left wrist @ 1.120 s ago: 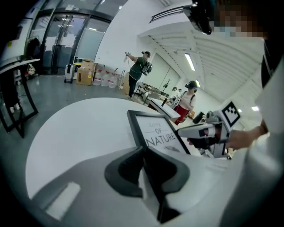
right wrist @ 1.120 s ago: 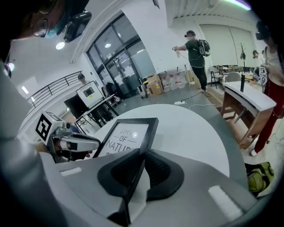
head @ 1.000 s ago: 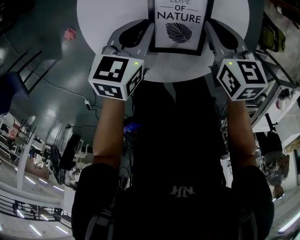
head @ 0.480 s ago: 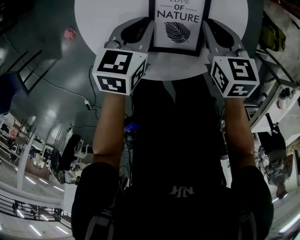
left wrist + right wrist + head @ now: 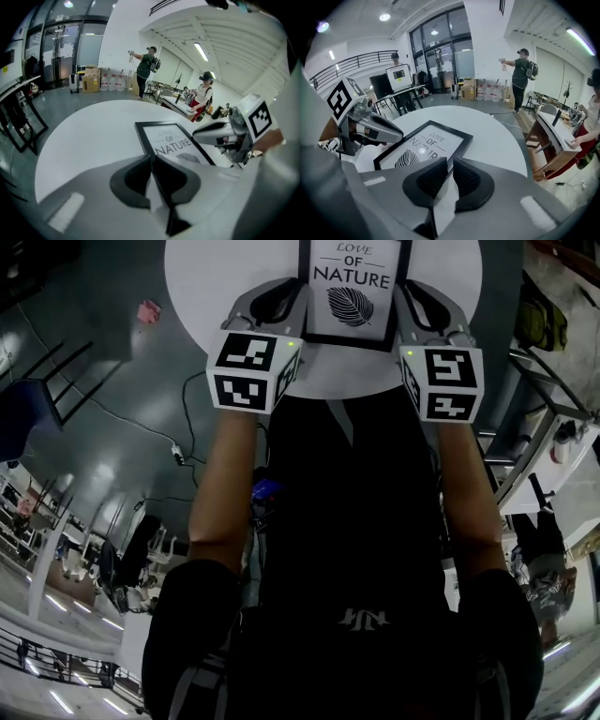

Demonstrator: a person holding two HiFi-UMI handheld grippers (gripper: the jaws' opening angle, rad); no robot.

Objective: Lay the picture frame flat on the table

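A black picture frame with a "LOVE OF NATURE" leaf print lies low over the round white table; whether it touches the top I cannot tell. My left gripper is shut on its left edge, my right gripper on its right edge. In the left gripper view the frame runs off from between the left gripper's jaws. In the right gripper view the frame's edge passes between the right gripper's jaws.
The table's near rim is close to the person's body. A blue chair and a pink scrap are on the floor at left, and desks stand at right. People stand far off.
Both grippers have moved forward over the table with the frame and drawn a little closer together. The frame looks smaller and lower than before.
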